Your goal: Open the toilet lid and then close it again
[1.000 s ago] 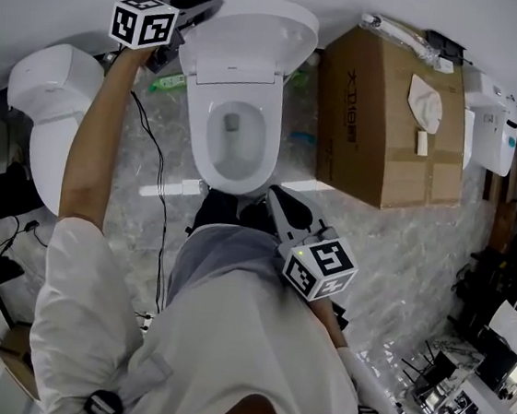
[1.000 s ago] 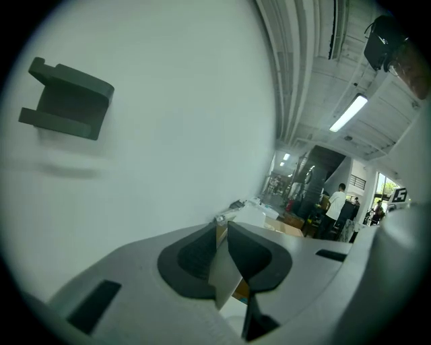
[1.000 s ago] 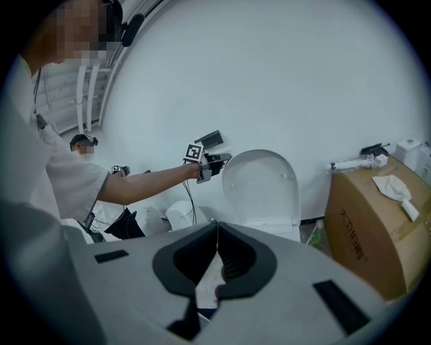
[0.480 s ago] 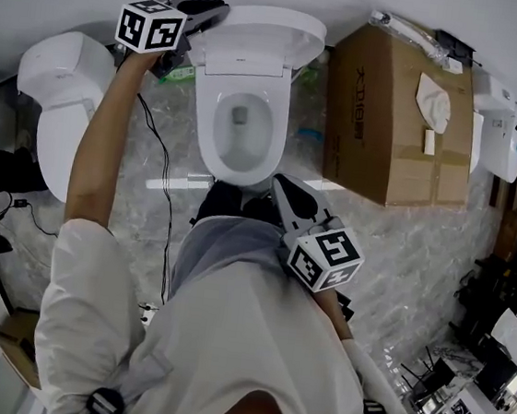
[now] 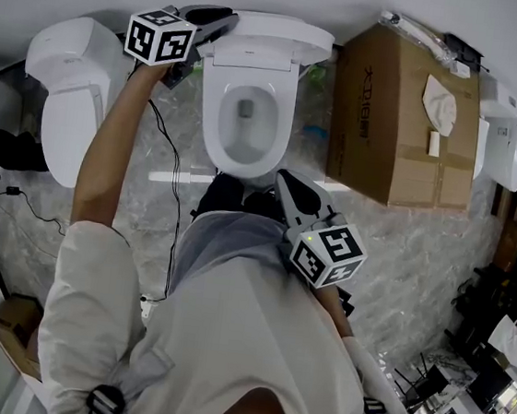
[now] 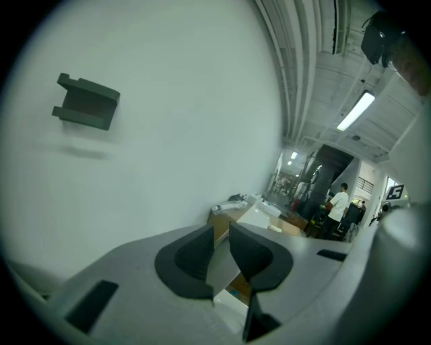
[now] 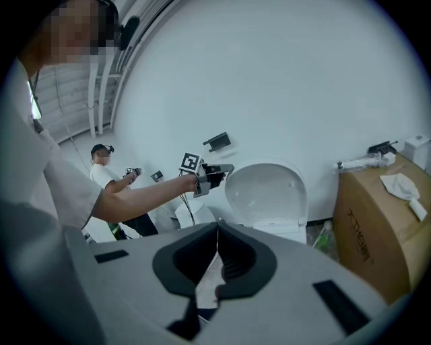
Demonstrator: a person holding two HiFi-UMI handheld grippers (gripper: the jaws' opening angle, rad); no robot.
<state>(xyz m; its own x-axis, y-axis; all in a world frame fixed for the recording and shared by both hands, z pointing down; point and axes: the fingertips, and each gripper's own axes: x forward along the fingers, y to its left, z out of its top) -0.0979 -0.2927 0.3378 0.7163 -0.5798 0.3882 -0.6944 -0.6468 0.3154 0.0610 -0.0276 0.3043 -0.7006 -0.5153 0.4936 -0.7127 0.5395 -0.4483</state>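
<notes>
Head view: the toilet lid point(image 5: 288, 30) stands raised against the wall, above the open bowl point(image 5: 245, 126). My left gripper point(image 5: 220, 18) is extended to the lid's upper left rim, tips touching it. My right gripper point(image 5: 287, 182) is held low, near my body, just in front of the bowl and well apart from the lid. A cardboard box point(image 5: 394, 115) stands just right of the toilet and a second toilet point(image 5: 68, 87) to its left.

Left gripper view: my jaws stand narrow, and a pale strip fills the gap between the pads; I read it as the lid's rim, gripped. The white wall carries a dark bracket point(image 6: 86, 101).

Right gripper view: my jaws are closed together at the tips, nothing between them. Ahead, the lid is upright, with the left gripper at its upper left edge.
</notes>
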